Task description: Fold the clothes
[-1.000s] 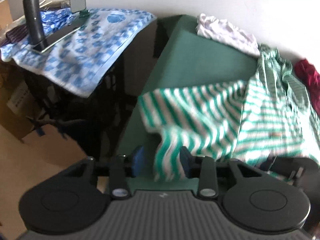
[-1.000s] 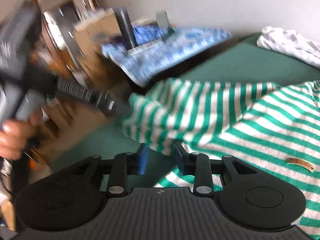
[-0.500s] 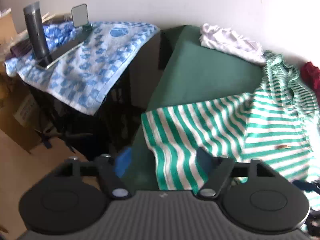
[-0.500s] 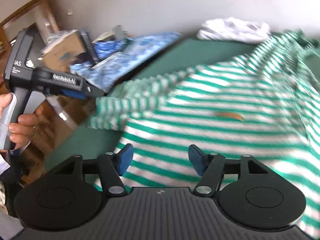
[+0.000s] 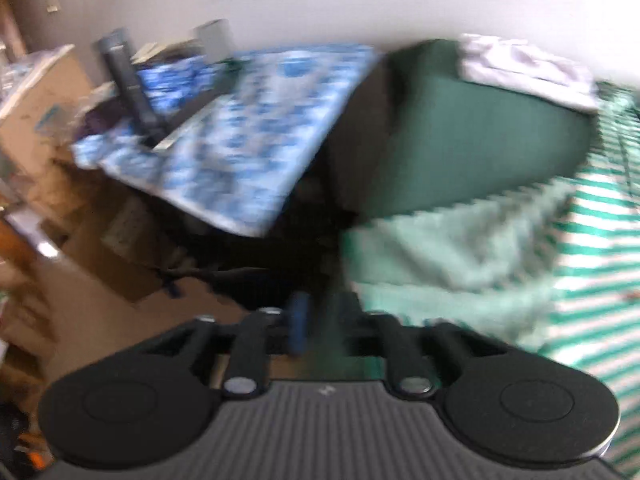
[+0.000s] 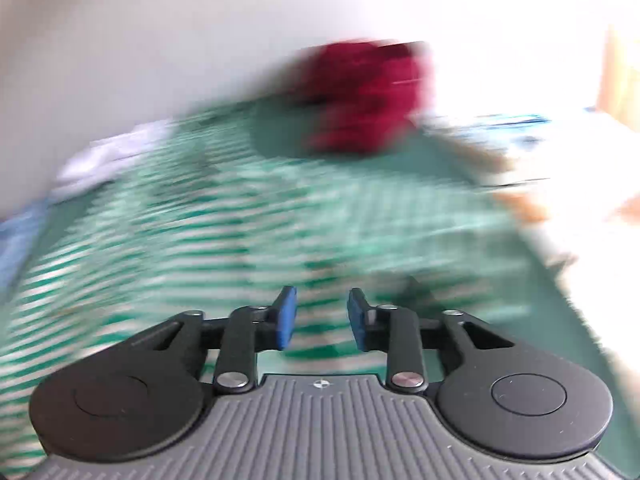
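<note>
Both views are smeared by motion. The green-and-white striped shirt (image 5: 592,248) lies spread on the green table (image 5: 460,140), with its sleeve (image 5: 440,248) reaching toward the table's left edge. My left gripper (image 5: 324,316) hovers at that edge just left of the sleeve; its fingers stand close together, but the right one is too blurred to judge. In the right wrist view my right gripper (image 6: 322,316) is over the shirt (image 6: 200,216), its blue pads (image 6: 286,316) narrowly apart with nothing clamped between them.
A red garment (image 6: 364,96) and a white garment (image 5: 524,68) lie at the back of the table by the wall. Left of the table a blue patterned cloth (image 5: 248,132) covers a stand bearing a dark cylinder (image 5: 128,80). Cardboard boxes (image 5: 40,120) stand beyond.
Both grippers let go of the sleeve and opened wide, then narrowed again. The left view swung left toward the table edge. The right view swung right across the shirt toward the red garment.
</note>
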The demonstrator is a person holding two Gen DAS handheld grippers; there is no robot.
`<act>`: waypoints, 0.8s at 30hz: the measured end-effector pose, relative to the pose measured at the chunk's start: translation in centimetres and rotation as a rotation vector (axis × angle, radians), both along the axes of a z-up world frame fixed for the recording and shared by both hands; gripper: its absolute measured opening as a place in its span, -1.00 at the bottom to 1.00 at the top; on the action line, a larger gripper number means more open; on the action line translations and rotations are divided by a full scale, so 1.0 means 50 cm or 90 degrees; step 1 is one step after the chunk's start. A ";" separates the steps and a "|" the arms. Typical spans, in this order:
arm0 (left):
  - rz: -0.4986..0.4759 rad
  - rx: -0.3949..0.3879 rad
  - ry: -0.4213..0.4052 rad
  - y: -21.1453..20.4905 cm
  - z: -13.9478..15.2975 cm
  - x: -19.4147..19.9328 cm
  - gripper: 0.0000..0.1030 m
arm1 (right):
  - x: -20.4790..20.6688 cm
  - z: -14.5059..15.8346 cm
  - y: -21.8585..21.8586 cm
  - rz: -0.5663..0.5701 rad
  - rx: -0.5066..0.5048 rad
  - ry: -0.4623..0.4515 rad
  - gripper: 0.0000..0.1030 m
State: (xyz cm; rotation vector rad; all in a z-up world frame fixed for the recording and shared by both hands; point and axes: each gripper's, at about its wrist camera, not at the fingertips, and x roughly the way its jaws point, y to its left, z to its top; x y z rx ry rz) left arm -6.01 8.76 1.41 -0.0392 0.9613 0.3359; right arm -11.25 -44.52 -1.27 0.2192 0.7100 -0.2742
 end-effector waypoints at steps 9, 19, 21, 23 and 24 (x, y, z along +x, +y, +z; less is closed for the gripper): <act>-0.262 -0.083 -0.027 -0.412 -0.005 -0.008 0.74 | 0.086 -0.064 -0.217 -0.029 0.134 0.032 -0.23; -0.556 -0.201 0.021 -0.806 -0.025 -0.066 0.59 | 0.130 -0.047 -0.282 0.045 0.134 0.002 -0.38; -0.593 -0.202 0.036 -0.865 -0.038 -0.079 0.56 | 0.137 -0.052 -0.303 0.028 0.184 -0.019 -0.06; -0.611 -0.205 0.062 -0.903 -0.052 -0.090 0.50 | 0.151 -0.060 -0.322 0.012 0.223 -0.033 -0.06; -0.614 -0.203 0.072 -0.916 -0.059 -0.095 0.48 | 0.162 -0.065 -0.331 0.004 0.239 -0.038 -0.08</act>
